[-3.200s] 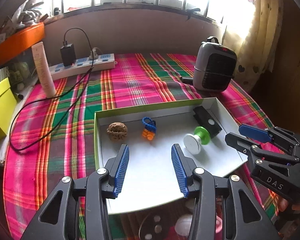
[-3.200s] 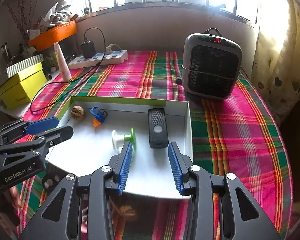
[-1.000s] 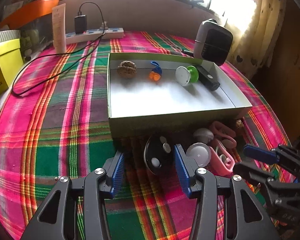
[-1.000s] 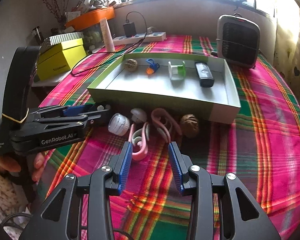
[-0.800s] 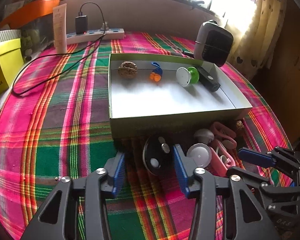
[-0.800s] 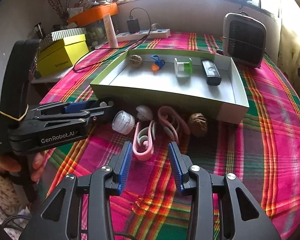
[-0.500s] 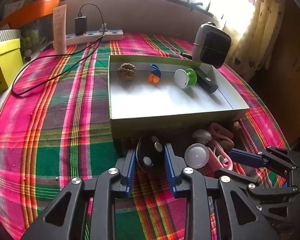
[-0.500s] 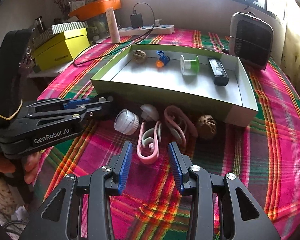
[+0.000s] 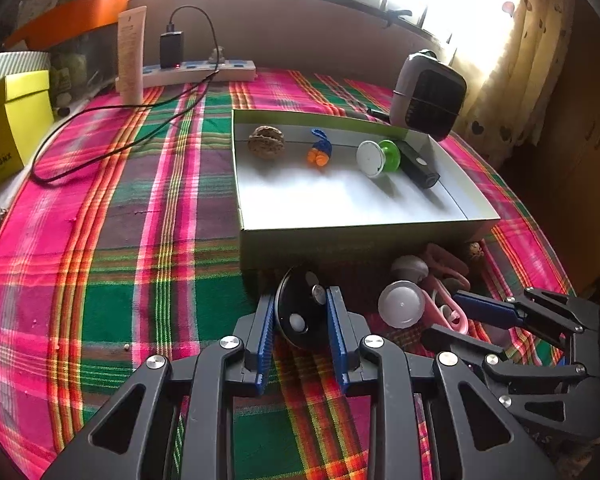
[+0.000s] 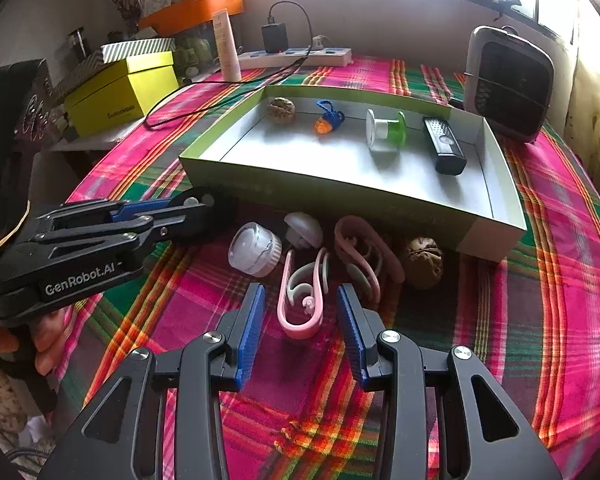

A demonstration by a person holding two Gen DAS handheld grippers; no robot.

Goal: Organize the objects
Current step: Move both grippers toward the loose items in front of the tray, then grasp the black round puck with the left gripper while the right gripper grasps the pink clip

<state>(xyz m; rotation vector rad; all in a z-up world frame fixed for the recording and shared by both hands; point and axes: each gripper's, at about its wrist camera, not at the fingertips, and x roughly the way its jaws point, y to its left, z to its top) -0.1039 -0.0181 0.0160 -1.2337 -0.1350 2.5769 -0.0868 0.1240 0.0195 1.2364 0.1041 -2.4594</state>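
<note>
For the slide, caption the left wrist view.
Left gripper shut on black disc before the tray.

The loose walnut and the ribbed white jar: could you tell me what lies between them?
Right wrist view: a pink clip, a dusty-pink clip and a small white cap.

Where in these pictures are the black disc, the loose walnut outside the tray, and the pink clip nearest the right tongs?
black disc [image 9: 298, 312], left wrist view, its dark face between the pads
loose walnut [image 10: 423, 257], right wrist view, its shell's middle
pink clip [image 10: 300, 322], right wrist view, its lower bend
</note>
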